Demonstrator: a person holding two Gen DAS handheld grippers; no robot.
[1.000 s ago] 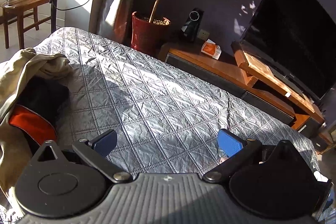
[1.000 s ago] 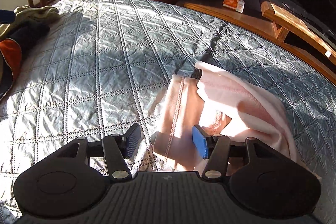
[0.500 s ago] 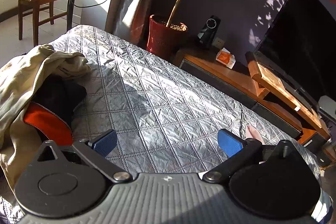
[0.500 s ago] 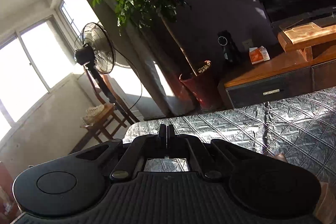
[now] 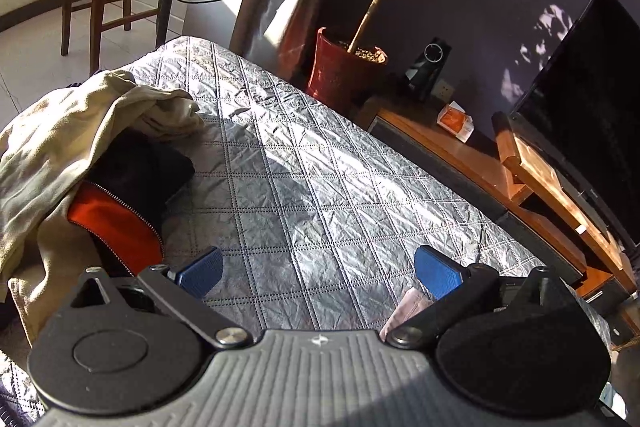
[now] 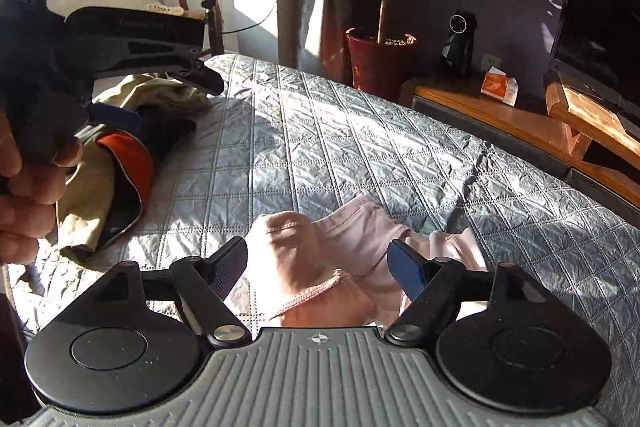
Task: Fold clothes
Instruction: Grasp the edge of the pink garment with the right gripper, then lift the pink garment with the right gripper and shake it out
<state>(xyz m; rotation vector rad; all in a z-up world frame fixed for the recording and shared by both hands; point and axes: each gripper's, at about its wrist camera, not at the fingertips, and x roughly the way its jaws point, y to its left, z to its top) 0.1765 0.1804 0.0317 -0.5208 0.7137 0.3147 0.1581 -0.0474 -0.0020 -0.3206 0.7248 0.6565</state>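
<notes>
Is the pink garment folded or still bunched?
Bunched: pink garment lies crumpled on the quilt, hems twisted and overlapping, no flat edges.

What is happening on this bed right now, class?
A person is folding clothes with hand-held tongs. The right tongs are opening above a bunched pink garment on the grey quilt; the cloth shows between the pads, which do not press it. The left tongs hang open over bare quilt, holding nothing. A beige garment and a black jacket with orange lining wait heaped at the left.
</notes>
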